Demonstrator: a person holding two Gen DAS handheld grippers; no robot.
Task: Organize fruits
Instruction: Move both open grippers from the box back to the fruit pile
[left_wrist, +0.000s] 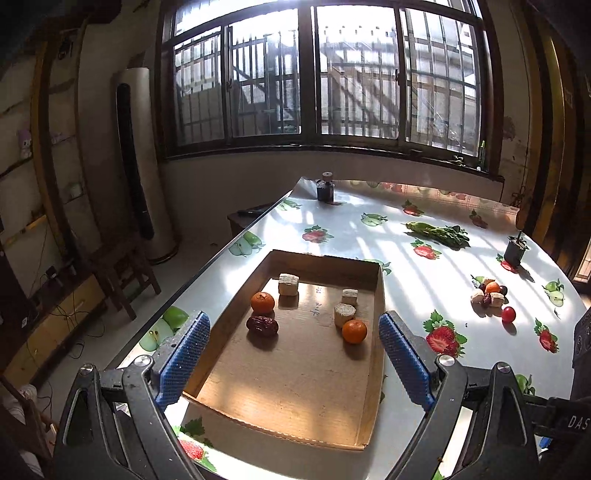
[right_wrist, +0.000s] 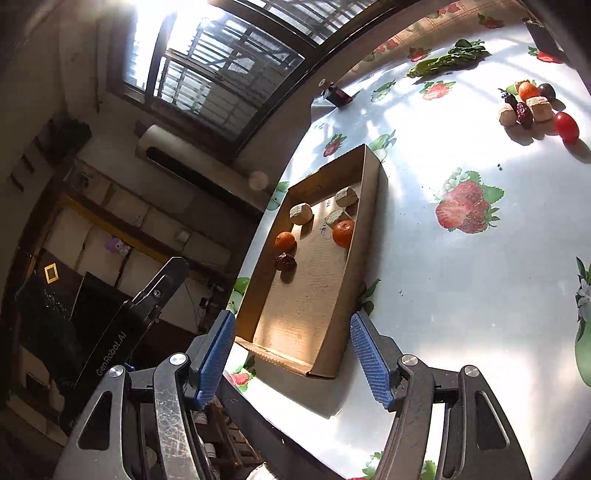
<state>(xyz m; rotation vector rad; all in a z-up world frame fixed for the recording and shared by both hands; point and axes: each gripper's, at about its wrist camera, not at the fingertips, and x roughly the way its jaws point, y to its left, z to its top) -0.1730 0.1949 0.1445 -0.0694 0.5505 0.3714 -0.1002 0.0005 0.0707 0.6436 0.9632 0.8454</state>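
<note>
cardboard tray (left_wrist: 378, 295) sat on the worktop (left_wrist: 369, 229) holding two oranges (left_wrist: 263, 302), a date (left_wrist: 262, 325) and pale chunks; we saw more fruit piled (left_wrist: 491, 293) well apart. left gripper (left_wrist: 293, 350) and right gripper (right_wrist: 293, 356) fingers apart, empty.

The table (left_wrist: 369, 236) wears a glossy, smooth plastic cover printed with fruit. The box (left_wrist: 306, 387) is matt, ribbed brown cardboard. The fingers (left_wrist: 186, 354) carry rough, dimpled blue rubber pads on scratched dark metal.
</note>
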